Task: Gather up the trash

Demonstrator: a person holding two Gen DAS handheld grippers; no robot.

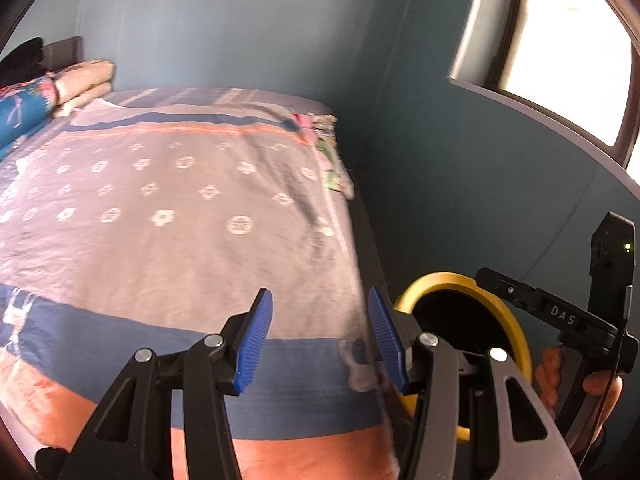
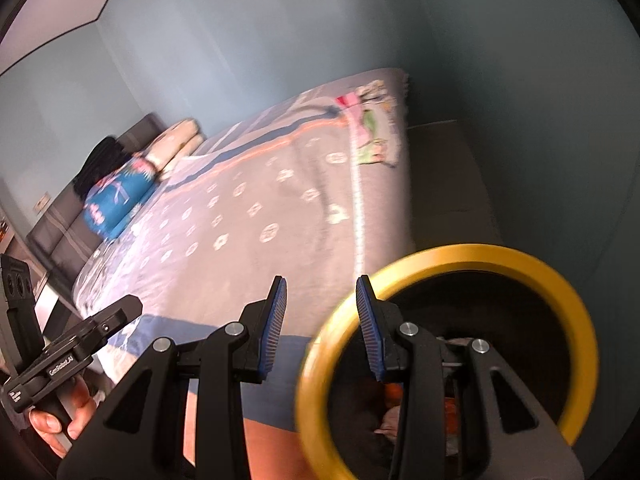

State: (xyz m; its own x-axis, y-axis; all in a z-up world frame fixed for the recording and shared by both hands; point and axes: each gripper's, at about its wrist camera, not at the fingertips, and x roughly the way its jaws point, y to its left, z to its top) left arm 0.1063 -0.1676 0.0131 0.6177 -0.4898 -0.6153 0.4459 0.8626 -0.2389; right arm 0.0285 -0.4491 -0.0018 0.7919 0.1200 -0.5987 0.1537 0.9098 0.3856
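A round bin with a yellow rim [image 1: 440,280] and a black liner stands on the floor against the bed's right side. In the right wrist view the bin's rim [image 2: 480,252] fills the lower right, and orange and white scraps [image 2: 394,412] lie inside. My left gripper [image 1: 318,300] hovers open over the bedcover near the bed's right edge, with nothing between its blue pads. My right gripper [image 2: 321,288] is open and holds nothing. Its left finger is over the bed and its right finger over the bin's rim.
The bed [image 1: 180,200] carries a grey, blue and orange patterned cover, with folded bedding and pillows [image 1: 80,84] at its head. A colourful cloth [image 1: 332,160] lies at the far right edge. Blue walls close in behind, and a window [image 1: 560,40] sits at the upper right. A hand [image 1: 560,376] grips the right tool.
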